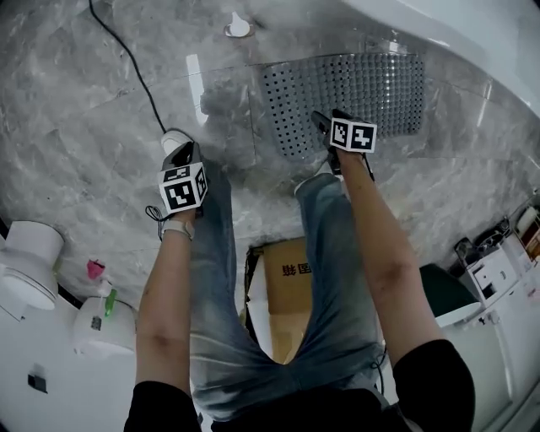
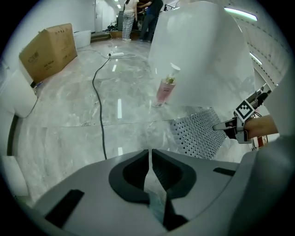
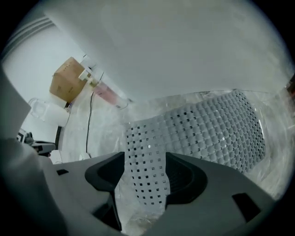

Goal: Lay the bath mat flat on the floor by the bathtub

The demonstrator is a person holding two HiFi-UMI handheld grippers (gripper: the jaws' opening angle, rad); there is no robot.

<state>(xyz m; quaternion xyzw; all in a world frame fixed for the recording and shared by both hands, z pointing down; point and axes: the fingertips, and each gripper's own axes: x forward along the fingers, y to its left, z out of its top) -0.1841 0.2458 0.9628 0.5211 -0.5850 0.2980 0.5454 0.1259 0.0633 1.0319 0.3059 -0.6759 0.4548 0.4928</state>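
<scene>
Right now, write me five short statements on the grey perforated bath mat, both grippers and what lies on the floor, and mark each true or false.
1. The grey perforated bath mat lies on the marble floor beside the white bathtub. True.
2. The left gripper has its jaws wide apart. False: they are together and empty.
3. The right gripper has its jaws apart above the mat. True.
4. The thin black cable crosses the mat. False: it lies on bare floor, clear of it.
5. The pink pump bottle stands inside the tub. False: it stands on the floor beside it.
</scene>
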